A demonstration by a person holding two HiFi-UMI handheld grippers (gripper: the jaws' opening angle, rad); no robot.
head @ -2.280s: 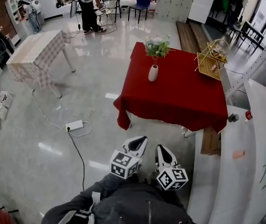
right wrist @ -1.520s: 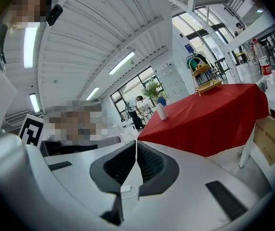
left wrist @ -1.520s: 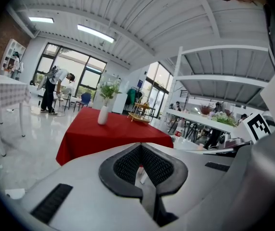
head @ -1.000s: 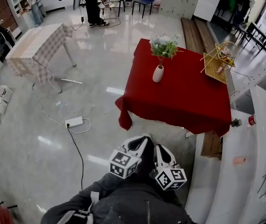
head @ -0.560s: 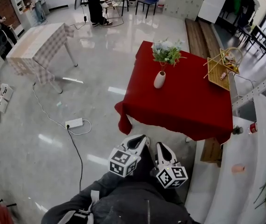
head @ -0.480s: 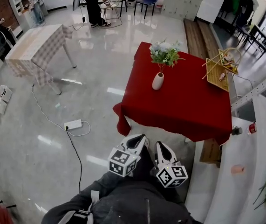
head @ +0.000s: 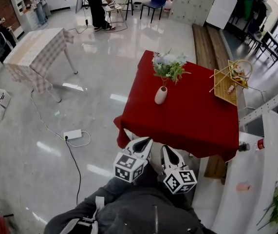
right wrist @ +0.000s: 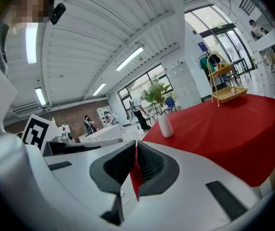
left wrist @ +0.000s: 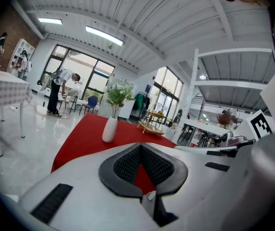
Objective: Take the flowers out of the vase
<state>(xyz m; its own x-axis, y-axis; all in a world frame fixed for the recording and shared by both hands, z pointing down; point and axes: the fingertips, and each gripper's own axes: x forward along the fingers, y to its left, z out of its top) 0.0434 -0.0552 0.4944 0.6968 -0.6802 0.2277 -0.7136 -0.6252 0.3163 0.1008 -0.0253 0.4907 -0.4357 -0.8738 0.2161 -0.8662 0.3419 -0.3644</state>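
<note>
Closest in, above the person's dark jacket (head: 139,213), the two grippers sit side by side. The left gripper (head: 145,143) has its jaws together with nothing between them, and the right gripper (head: 164,150) is likewise closed and empty. Just beyond their tips begins the counter (head: 202,121), draped in a red cloth. Toward its far left part a white vase (head: 160,95) stands upright with the flowers (head: 168,65) in it, well apart from both grippers. At the counter's far right edge sits a wooden rack (head: 229,79). Further off, on the glossy floor (head: 95,111), stands a checked table (head: 31,52)
</note>
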